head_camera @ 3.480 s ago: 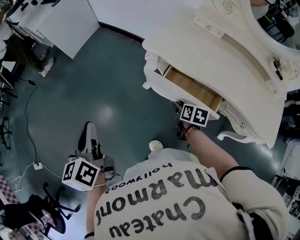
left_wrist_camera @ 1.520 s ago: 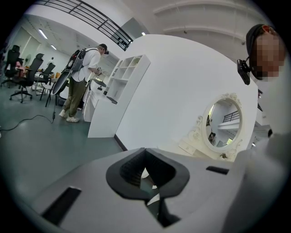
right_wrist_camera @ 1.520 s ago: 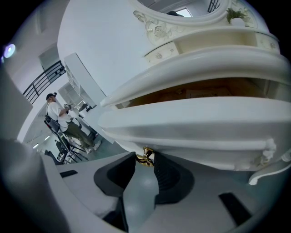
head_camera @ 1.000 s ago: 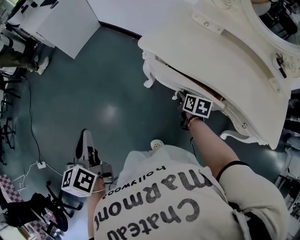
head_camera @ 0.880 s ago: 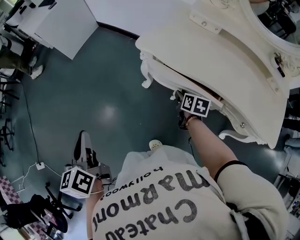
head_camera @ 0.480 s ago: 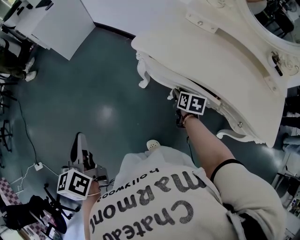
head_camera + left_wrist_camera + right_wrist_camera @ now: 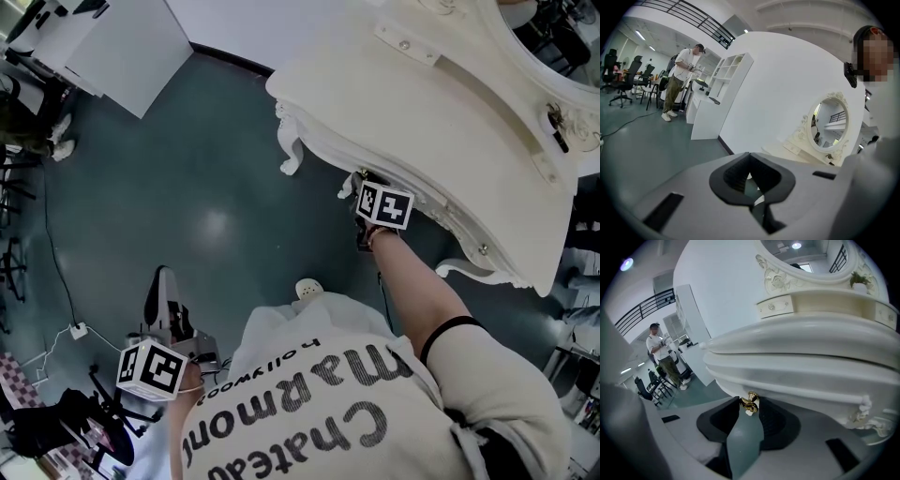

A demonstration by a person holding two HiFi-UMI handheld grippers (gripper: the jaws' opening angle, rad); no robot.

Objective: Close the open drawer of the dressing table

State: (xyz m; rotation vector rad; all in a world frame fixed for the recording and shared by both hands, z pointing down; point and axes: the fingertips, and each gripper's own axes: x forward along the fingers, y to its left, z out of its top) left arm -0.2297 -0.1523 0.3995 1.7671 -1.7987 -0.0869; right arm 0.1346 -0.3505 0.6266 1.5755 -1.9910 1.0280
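Observation:
The cream dressing table (image 7: 450, 103) fills the upper right of the head view. Its drawer front (image 7: 323, 155) lies flush under the tabletop, with no wooden inside showing. My right gripper (image 7: 366, 180) reaches out to that front. In the right gripper view the small gold drawer knob (image 7: 750, 402) sits between the tips of the right gripper (image 7: 749, 405), and the pads close on it from both sides. The drawer front (image 7: 801, 385) is right behind the knob. My left gripper (image 7: 165, 281) hangs low at the left, far from the table. Seen in its own view, the left gripper (image 7: 749, 155) has its tips together and holds nothing.
A white cabinet (image 7: 122, 47) stands at the upper left. A cable (image 7: 56, 253) runs across the teal floor, and an office chair (image 7: 84, 422) is at the lower left. The left gripper view shows a person (image 7: 679, 82) standing by a white shelf. The table's carved leg (image 7: 291, 164) juts out.
The drawer was pulled out, with its wooden inside showing, and is now pushed in flush. My right gripper went in toward the table with it. The left gripper stayed low at the left.

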